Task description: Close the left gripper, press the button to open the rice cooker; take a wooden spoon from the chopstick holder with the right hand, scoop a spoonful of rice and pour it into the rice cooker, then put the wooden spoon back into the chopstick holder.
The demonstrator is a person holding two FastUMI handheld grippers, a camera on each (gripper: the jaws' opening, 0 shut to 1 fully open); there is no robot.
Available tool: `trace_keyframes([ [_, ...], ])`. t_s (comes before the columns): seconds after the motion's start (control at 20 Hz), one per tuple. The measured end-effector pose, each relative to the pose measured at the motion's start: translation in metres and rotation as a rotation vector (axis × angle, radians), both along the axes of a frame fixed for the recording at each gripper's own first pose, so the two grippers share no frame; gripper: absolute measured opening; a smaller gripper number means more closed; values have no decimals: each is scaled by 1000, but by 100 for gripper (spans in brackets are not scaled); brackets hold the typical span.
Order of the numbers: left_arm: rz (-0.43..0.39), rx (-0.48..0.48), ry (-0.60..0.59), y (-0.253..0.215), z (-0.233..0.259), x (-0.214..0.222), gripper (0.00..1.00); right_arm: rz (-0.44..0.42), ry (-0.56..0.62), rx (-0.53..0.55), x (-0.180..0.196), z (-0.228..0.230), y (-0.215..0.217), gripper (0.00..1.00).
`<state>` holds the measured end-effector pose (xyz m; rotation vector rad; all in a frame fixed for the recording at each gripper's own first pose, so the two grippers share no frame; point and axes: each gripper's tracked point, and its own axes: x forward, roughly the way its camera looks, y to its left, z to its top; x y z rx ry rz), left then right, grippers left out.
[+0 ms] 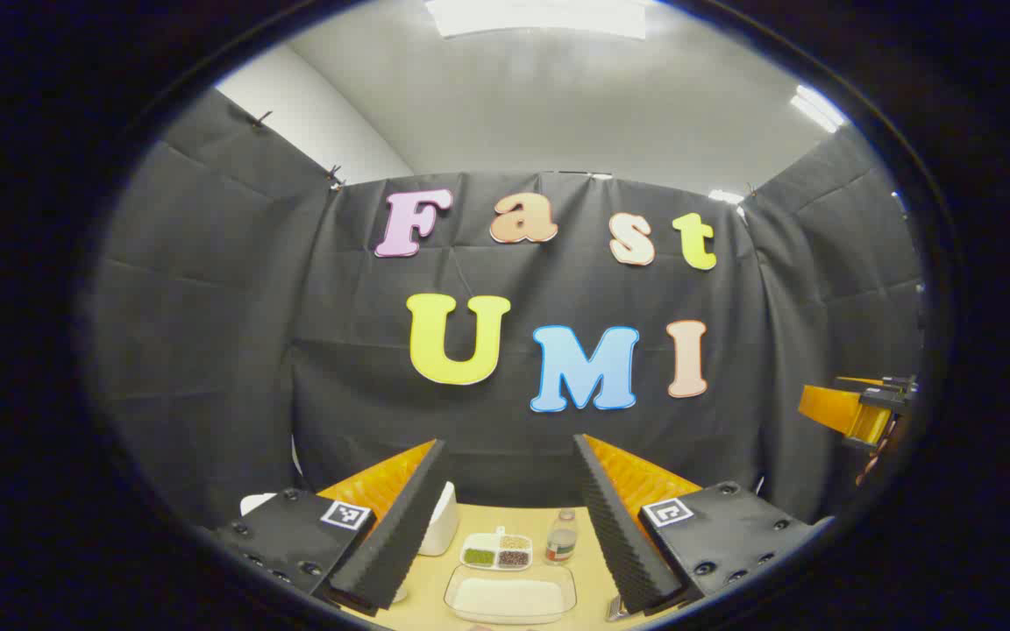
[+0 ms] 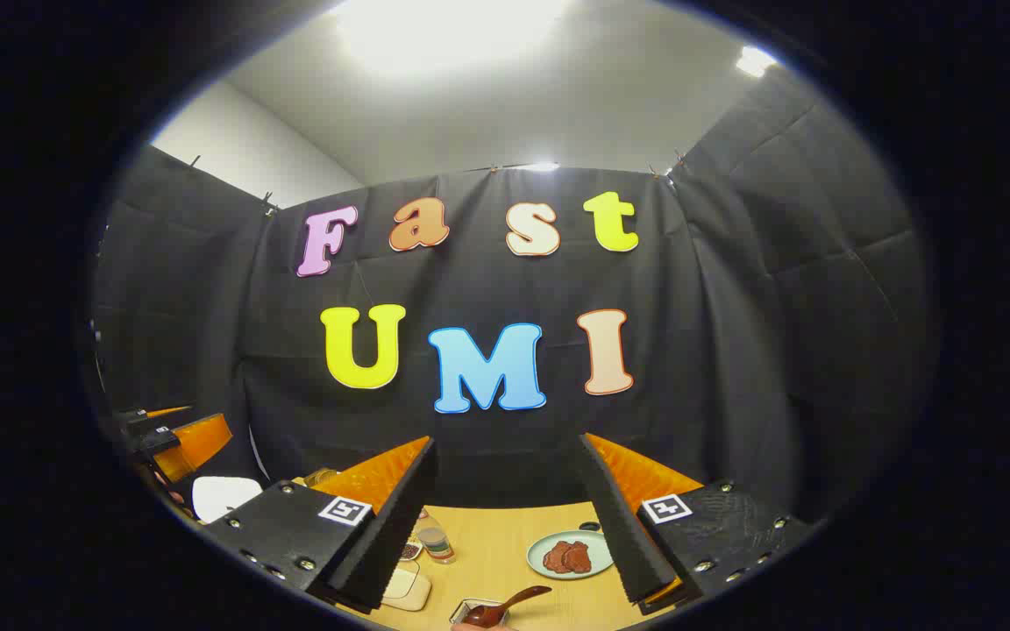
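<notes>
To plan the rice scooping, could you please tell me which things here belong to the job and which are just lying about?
Job: rice tray; rice cooker, probably, half hidden.
Lying about: bean dish; bottle; plate of meat slices.

A white, rounded rice cooker (image 1: 442, 519) is seen at the left of the light wooden table (image 1: 588, 574), much of its body hidden and its lid and button not made out. In the right gripper view it is glimpsed as a white shape (image 2: 224, 496) at the far left.

White rice (image 1: 509, 598) is spread level in a shallow clear tray (image 1: 568, 585), set near the table's front edge, to the right of the cooker.

A dark brown wooden spoon (image 2: 509, 603) is shown lying with its bowl in a small container (image 2: 468, 606) at the front edge, handle angled up to the right.
</notes>
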<state>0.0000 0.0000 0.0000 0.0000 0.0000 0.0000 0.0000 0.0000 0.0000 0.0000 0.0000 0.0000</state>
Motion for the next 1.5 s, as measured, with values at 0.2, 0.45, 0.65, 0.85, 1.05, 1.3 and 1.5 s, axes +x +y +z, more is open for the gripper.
trace_keyframes([
  [0.2, -16, 14, 25, -2, -12, 6, 96, 23, 16, 7, 4, -5, 4, 96],
  [0.45, -21, -4, 17, 9, -8, 12, 96, -10, 42, 31, 4, -18, 9, 96],
  [0.65, -53, 7, 21, 16, -12, 13, 96, -44, 24, 4, 1, -15, 23, 96],
  [0.85, -51, -3, 21, 38, -17, 16, 97, -52, 19, 15, -1, -17, 37, 96],
  [1.05, 7, 14, 48, 83, -29, 21, 74, -39, 36, 16, 0, -24, 54, 96],
  [1.3, 109, 46, 134, 160, -74, 32, 9, -36, 66, 6, 6, -39, 65, 96],
  [1.5, 127, -23, 303, 222, -129, 38, 8, -30, 109, -12, 11, -64, 68, 96],
])
